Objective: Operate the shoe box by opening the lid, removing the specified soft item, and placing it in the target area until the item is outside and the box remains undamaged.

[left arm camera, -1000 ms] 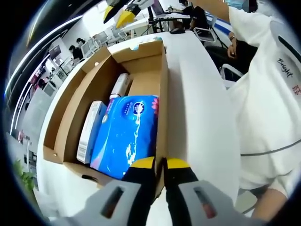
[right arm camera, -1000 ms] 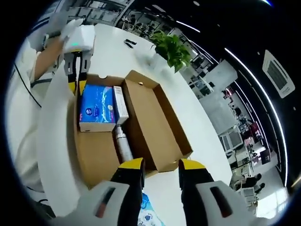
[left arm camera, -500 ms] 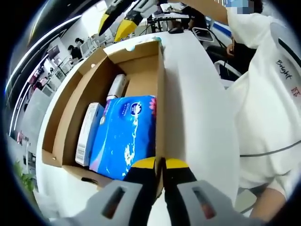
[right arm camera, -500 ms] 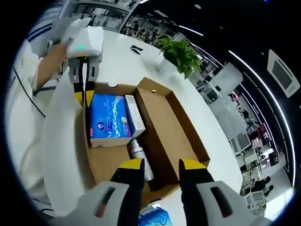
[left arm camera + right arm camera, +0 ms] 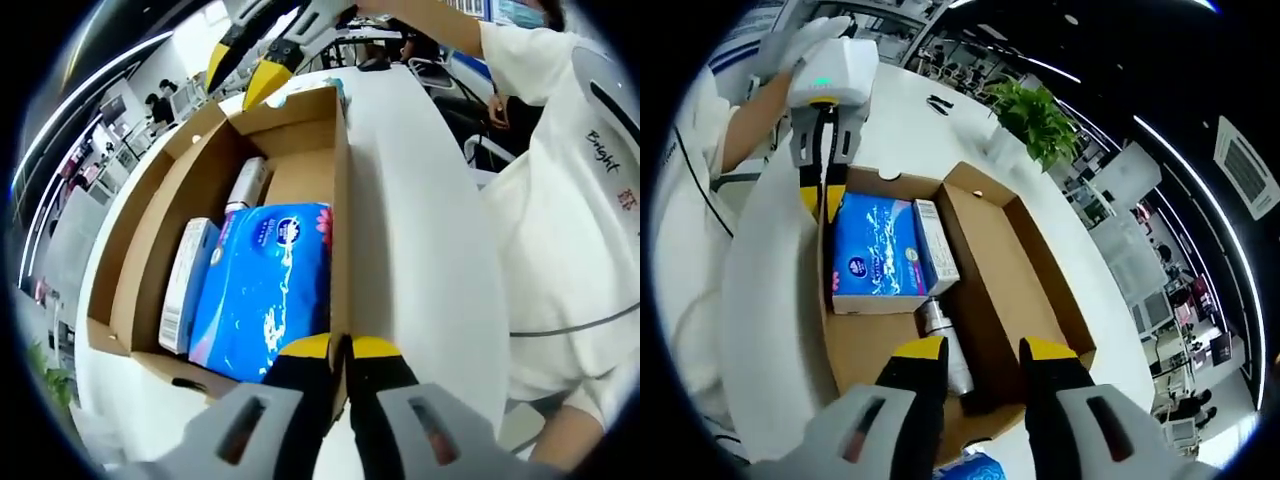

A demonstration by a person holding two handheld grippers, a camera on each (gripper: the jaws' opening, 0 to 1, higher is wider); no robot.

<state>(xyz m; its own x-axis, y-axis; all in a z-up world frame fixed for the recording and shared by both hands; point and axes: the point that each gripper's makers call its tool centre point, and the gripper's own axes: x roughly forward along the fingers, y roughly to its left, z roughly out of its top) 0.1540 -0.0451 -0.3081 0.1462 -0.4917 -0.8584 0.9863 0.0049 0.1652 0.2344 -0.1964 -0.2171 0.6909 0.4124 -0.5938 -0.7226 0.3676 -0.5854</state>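
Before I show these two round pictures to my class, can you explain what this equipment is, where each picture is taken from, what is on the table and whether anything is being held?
There is no robot here: a person holds a two-jaw tool in each hand, and each tool carries a wide-angle camera looking along its own yellow-tipped jaws.

The left gripper view looks down the left gripper, whose jaws are shut on the side wall of the open cardboard shoe box. The right gripper view looks from the opposite end: the right gripper hovers open above the box and holds nothing.

The box rests on a white table. Inside lie a blue soft tissue pack, a slim white carton beside it and a silvery bottle. The lid is folded out flat. A potted plant stands farther off.
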